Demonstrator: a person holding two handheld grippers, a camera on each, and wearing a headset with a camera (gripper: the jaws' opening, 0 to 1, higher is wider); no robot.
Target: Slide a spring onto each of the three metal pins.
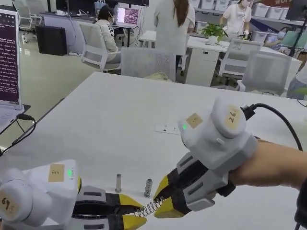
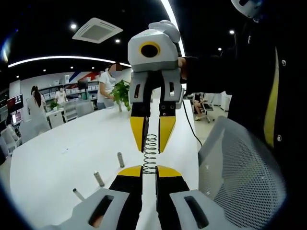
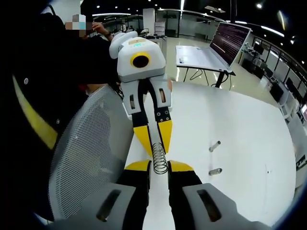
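Note:
A loose steel spring [image 1: 147,208] hangs in the air between my two grippers, low over the white table [image 1: 110,124]. My left gripper [image 1: 140,213] comes in from the bottom left and is shut on one end of the spring [image 2: 150,154]. My right gripper [image 1: 155,206] meets it tip to tip, its fingers closed on either side of the other end [image 3: 159,159]. Just behind them stand a bare metal pin [image 1: 118,183] and a pin wearing a spring [image 1: 148,188]. The left gripper view shows three pins [image 2: 99,178] in a row.
An open laptop [image 1: 7,57] with a black cable [image 1: 24,127] sits at the table's left edge. A small white socket plate [image 1: 167,129] lies mid-table. Mesh chairs [image 1: 146,62] line the far edge, with people at desks beyond.

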